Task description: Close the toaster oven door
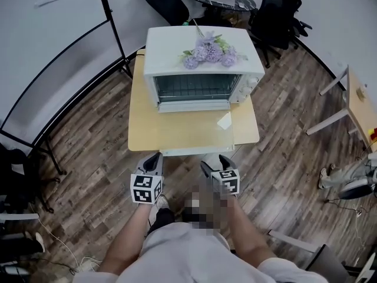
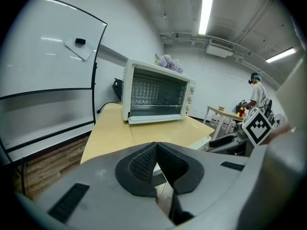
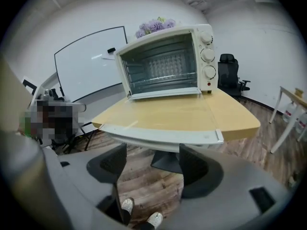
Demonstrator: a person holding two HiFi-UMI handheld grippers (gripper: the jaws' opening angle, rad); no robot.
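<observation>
Holding both grippers by the near edge of the light wooden table (image 1: 141, 114), I see the white toaster oven (image 1: 177, 46) with its glass door (image 1: 197, 128) lying flat open, so swinging it shut remains; my left gripper (image 2: 156, 148) is pinched together on nothing, and my right gripper (image 3: 153, 164) is spread empty just below the door's white front bar (image 3: 160, 137).

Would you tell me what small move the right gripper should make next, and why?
Probably raise the right gripper slightly forward so its open jaws meet the toaster oven door at its front edge: the door lies flat open on the table, its edge just above the parted jaws.
</observation>
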